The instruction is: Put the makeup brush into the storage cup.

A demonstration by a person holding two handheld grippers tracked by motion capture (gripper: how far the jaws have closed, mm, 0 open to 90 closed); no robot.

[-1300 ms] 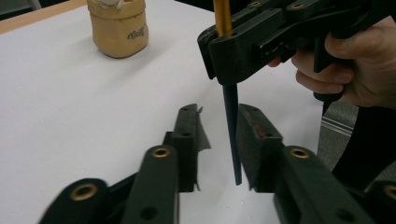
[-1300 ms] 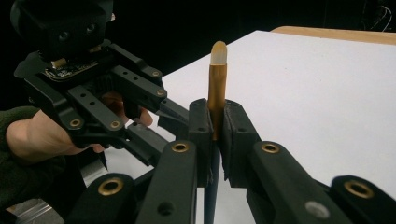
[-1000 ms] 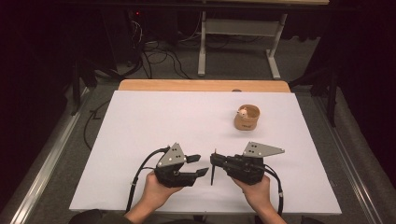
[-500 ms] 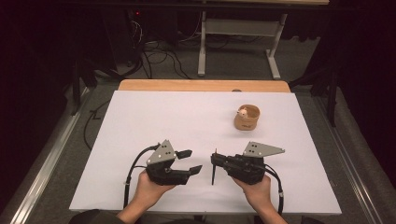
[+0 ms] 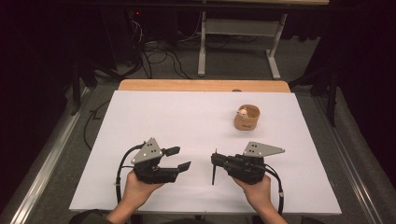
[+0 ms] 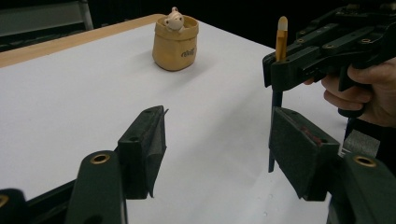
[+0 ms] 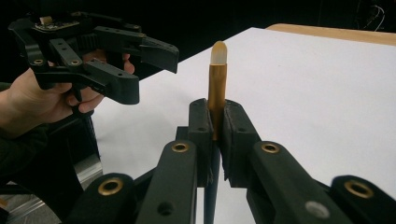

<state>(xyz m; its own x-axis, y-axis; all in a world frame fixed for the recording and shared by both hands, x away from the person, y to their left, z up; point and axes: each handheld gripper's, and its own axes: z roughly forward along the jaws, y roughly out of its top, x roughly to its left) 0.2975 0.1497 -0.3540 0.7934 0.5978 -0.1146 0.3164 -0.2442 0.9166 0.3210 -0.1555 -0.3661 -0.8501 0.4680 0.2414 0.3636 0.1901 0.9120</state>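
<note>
High view: right tongs (image 5: 214, 164) clamp a pen (image 5: 214, 173) upright, its long axis vertical, tip toward the worktop (image 5: 187, 116).
Left tongs (image 5: 178, 158): empty, jaws just been opening, moderately wide.
Key relation: the pen stands just beside the left tongs, to their right, apart from them.
Pouch holder (image 5: 247, 117): far right, well apart.
</note>
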